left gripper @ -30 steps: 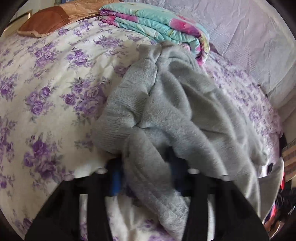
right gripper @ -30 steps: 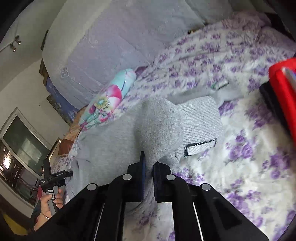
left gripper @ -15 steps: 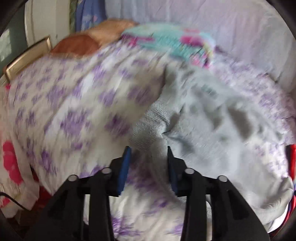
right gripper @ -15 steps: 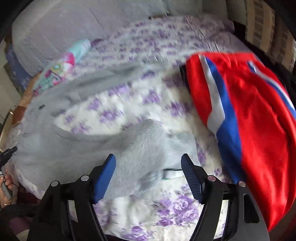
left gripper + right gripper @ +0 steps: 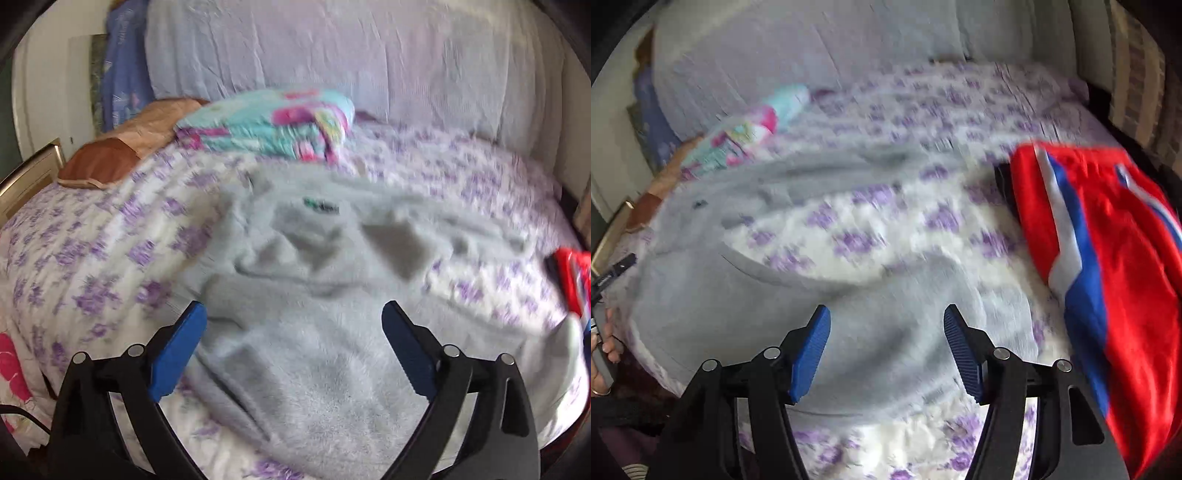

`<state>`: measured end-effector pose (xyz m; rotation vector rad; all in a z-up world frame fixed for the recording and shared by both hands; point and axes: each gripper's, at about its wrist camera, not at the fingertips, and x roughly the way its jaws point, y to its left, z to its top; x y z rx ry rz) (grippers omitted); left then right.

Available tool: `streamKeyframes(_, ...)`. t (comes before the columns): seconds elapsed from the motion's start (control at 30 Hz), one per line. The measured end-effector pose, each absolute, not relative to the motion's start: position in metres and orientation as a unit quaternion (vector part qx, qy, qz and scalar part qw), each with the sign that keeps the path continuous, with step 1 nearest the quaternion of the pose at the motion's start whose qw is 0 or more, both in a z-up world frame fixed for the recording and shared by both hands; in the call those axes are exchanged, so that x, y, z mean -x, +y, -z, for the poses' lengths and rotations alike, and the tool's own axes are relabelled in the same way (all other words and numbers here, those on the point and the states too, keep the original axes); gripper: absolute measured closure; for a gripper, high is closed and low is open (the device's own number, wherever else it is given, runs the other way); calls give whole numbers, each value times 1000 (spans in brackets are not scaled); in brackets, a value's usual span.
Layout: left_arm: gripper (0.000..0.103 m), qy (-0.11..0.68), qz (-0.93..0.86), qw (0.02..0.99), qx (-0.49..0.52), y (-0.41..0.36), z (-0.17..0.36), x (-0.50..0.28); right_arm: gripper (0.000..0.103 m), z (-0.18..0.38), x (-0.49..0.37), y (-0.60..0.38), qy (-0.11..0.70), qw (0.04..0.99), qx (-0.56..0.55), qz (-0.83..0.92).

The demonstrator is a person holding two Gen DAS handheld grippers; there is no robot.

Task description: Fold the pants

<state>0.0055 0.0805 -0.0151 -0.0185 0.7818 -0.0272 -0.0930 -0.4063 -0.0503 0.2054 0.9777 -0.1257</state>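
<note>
The grey pants [image 5: 317,354] lie spread and rumpled on the bed [image 5: 96,236], with the bulk of the cloth along its near edge and one leg running off toward the far side, so a bare patch of flowered sheet shows between the legs in the right wrist view. Both views are blurred, so seams and hems cannot be told apart.

The left gripper [image 5: 293,343] hangs over the near part of the pants with its jaws spread wide and nothing between them. The right gripper [image 5: 886,345] is over another near stretch of the pants [image 5: 879,343], jaws likewise wide and empty. Neither visibly presses the cloth. Laid out flat like this, the pants seem ready for a first fold, and the open jaws suit picking a fresh edge to pinch.

A red and blue garment [image 5: 1108,266] sits folded at the bed's right edge, near the pants. A folded blanket [image 5: 269,125] and a brown pillow [image 5: 110,158] lie toward the far edge, clear of the working space.
</note>
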Motion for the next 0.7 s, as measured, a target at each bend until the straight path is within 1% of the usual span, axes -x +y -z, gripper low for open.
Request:
streamKeyframes(0.03, 10, 409, 1, 913, 2, 81, 36, -16, 40, 66, 96, -420, 488, 861, -125, 70)
streamKeyframes(0.07, 10, 439, -9, 898, 3, 85, 57, -25, 40, 76, 104, -435, 487, 856, -155, 80)
streamKeyframes(0.1, 10, 457, -12, 889, 10, 90, 72, -29, 39, 79, 116, -448, 472, 858, -186, 83)
streamKeyframes(0.13, 9, 455, -11, 890, 13, 93, 80, -27, 39, 79, 127, -459, 454, 861, -212, 83)
streamKeyframes(0.17, 9, 440, -12, 898, 3, 91, 78, -23, 38, 79, 137, -467, 440, 864, -228, 90)
streamKeyframes(0.23, 8, 434, -15, 901, -11, 88, 75, -21, 36, 86, 148, -480, 428, 860, -260, 100)
streamKeyframes(0.3, 6, 436, -13, 900, 3, 90, 74, -25, 36, 97, 151, -488, 411, 855, -307, 66)
streamKeyframes(0.37, 5, 435, -14, 900, 12, 91, 73, -28, 35, 111, 144, -487, 400, 857, -322, 51)
streamKeyframes(0.4, 5, 435, -16, 900, 11, 90, 73, -29, 36, 114, 138, -485, 390, 862, -320, 50)
streamKeyframes(0.43, 5, 434, -17, 900, 9, 90, 73, -31, 42, 115, 133, -483, 380, 869, -312, 57)
streamKeyframes(0.47, 5, 434, -18, 901, 6, 90, 74, -32, 77, 113, 130, -481, 371, 875, -303, 68)
streamKeyframes(0.5, 5, 433, -18, 901, 5, 89, 75, -30, 87, 108, 129, -479, 367, 877, -302, 67)
streamKeyframes(0.53, 5, 433, -17, 901, 5, 89, 75, -31, 88, 97, 133, -476, 359, 884, -291, 72)
streamKeyframes(0.63, 5, 430, -15, 903, 2, 88, 78, -28, 91, 56, 156, -465, 351, 909, -194, 111)
streamKeyframes(0.67, 5, 428, -16, 904, -2, 87, 79, -27, 92, 51, 164, -466, 368, 904, -161, 146)
streamKeyframes(0.7, 5, 426, -17, 904, -7, 86, 80, -27, 86, 57, 169, -473, 407, 886, -151, 163)
